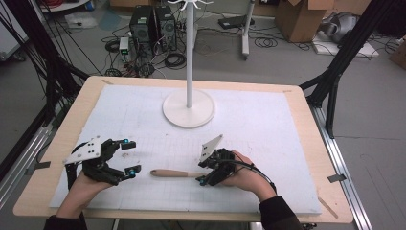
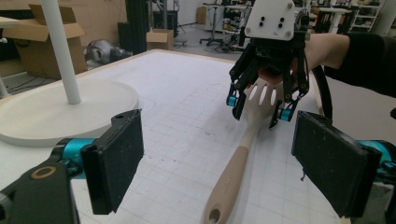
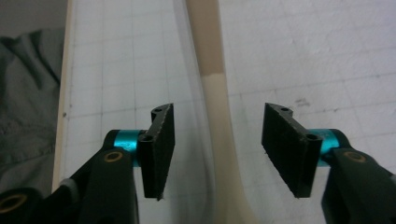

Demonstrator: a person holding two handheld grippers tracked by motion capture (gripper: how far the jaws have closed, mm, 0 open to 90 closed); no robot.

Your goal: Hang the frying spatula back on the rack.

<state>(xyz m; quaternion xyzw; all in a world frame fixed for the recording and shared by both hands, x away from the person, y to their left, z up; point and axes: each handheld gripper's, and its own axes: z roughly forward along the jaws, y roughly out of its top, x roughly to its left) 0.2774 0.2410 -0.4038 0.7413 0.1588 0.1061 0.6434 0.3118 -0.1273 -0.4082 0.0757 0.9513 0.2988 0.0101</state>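
Between parted right gripper point(image 3: 217, 154) pads: spatula point(image 1: 174, 173), untouched; left gripper point(image 1: 128, 157) agape; stand base point(image 1: 188, 109) beyond.

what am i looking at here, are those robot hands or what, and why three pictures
No robot: a person holds a two-jaw gripper in each hand. The high view looks down on a white table with a white stand and a slotted spatula. The other two pictures come from cameras riding on the grippers. The left gripper is open, holding nothing. The right gripper straddles the spatula near its head; its pads stand clear of it, so it is not gripped yet.
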